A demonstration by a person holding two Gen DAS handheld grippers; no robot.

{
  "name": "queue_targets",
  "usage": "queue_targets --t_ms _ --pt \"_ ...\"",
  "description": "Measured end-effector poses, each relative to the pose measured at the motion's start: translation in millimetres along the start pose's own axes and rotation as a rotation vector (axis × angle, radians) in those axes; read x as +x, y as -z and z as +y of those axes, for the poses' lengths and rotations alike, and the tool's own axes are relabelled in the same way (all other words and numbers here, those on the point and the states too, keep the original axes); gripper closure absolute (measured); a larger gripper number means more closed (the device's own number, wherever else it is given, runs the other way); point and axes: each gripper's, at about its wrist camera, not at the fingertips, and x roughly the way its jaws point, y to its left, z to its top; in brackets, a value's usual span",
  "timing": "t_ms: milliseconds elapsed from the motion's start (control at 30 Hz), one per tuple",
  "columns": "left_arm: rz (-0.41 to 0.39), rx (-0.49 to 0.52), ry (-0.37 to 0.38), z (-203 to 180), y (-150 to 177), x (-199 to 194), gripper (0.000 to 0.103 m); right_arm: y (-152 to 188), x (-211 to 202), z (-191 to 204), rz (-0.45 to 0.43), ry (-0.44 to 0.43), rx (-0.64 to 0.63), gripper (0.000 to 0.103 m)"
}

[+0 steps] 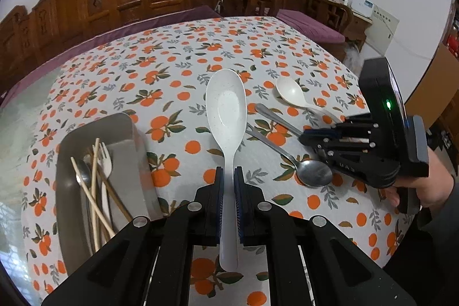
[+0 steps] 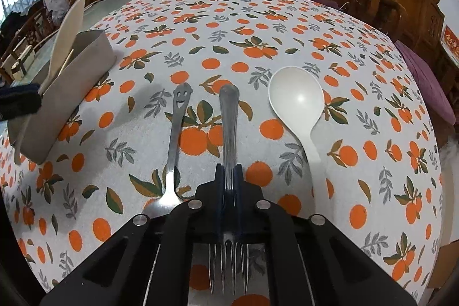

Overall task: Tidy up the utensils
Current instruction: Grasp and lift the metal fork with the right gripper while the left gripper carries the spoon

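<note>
Right wrist – right tongs [image 2: 228, 179] clamp fork [image 2: 228, 116] | left wrist – left tongs [image 1: 228, 182] clamp rice paddle [image 1: 226, 105]

The metal tray [image 1: 97, 134] holds wooden chopsticks [image 1: 94, 191], a pale fork [image 1: 106, 159] and a spoon. Right of the tray, a white rice paddle [image 1: 226, 111] is raised; farther right lie a smiley-handled spoon [image 1: 312, 172], a metal fork [image 2: 229, 116] and a white soup spoon [image 1: 291, 92].

Speckled matt white plastic rice paddle [image 1: 226, 108]. Brushed metal tray [image 1: 126, 151], dull sheen; pale wooden chopsticks [image 1: 94, 200] inside. At 3 o'clock from the paddle, glossy steel spoon [image 1: 314, 172]. Polished metal fork [image 2: 228, 116]. Printed cloth tablecloth [image 2: 229, 27], matt weave.
</note>
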Motion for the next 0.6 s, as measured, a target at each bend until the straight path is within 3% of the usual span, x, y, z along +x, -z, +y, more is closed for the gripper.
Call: queue_targets --t_ms 600 --pt "-0.05 -0.065 -0.066 31.0 2.7 -32.0 0.096 3.5 -37.5 8.5 -0.114 -0.037 0.034 0.095"
